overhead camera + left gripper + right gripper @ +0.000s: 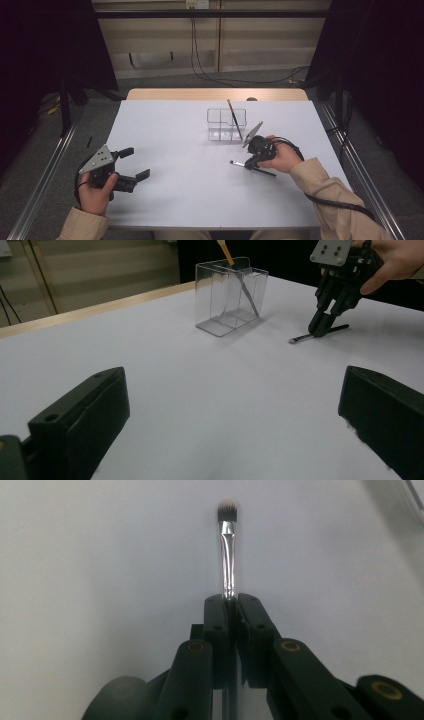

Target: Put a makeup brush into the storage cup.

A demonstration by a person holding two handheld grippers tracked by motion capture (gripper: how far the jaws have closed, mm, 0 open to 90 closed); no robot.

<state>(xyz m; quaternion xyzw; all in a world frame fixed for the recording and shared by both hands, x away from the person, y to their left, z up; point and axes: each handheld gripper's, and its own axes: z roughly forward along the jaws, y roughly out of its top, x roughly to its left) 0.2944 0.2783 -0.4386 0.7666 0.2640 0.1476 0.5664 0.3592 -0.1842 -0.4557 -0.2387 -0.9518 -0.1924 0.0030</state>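
Right of centre in the high view, the right gripper [248, 163] has its jaws clamped on a thin black-handled makeup brush with a silver ferrule [239, 164] lying on the white table [170, 145], just below the clear plastic organiser box [226, 125]. At lower left, the left gripper [135, 164] rests with jaws wide apart, holding nothing.

1. We see a dim room in the high view; the white table [200, 190] is its brightest area, lit evenly from above, while both sides fall into near black.
2. Shadows on the table are soft and faint, close under the clear organiser [231, 295].
3. In the left gripper view, we see the near black jaws large and slightly soft, with mild grain throughout.
4. In the right gripper view, the brush [228, 545] is fairly sharp, its metal ferrule glinting, and the corners darken.
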